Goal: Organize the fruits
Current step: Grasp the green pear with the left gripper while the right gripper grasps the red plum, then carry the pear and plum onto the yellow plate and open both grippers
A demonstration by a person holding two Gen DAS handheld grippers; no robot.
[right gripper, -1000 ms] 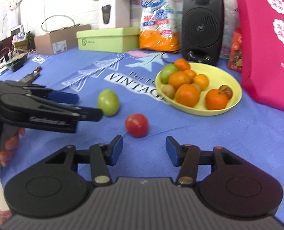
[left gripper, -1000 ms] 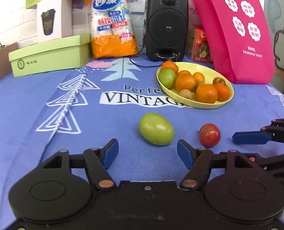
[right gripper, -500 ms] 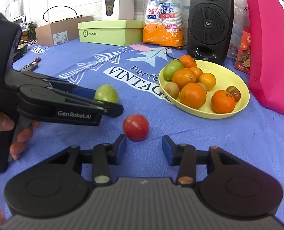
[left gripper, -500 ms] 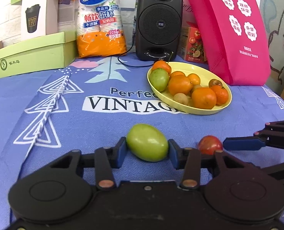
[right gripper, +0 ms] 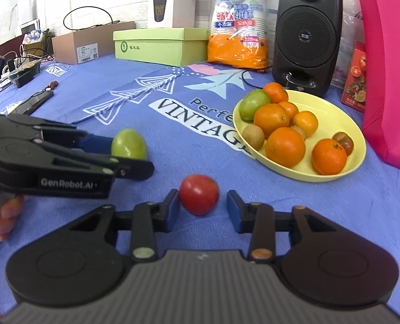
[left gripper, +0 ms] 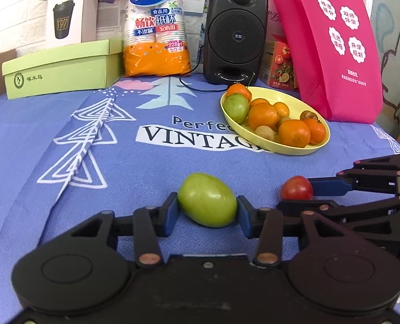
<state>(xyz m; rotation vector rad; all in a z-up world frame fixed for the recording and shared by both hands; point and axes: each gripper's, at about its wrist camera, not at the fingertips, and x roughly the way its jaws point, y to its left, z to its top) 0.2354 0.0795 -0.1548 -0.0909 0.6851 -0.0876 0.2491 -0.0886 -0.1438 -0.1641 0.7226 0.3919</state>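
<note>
Fruit is gripped on the blue printed tabletop (left gripper: 51, 135): the oval green fruit (left gripper: 207, 199) is clamped by the left tool (left gripper: 207, 212). The round red tomato (right gripper: 199, 194) sits between the closing right tool (right gripper: 201, 210) fingers, near the yellow plate (right gripper: 343, 113).

We read this as makeshift recording corner in office or lab, not home kitchen: table under printed blue cloth (right gripper: 151, 94), backed by white brick wall (right gripper: 51, 0); clutter along rear – black speaker (left gripper: 236, 33), bagged paper cups (left gripper: 155, 27), green shoebox (left gripper: 62, 68), cardboard carton (right gripper: 92, 41), pink tote bag (left gripper: 332, 46); cables and electronics at far left edge (right gripper: 19, 64); fruit plate (right gripper: 343, 118) looks staged
</note>
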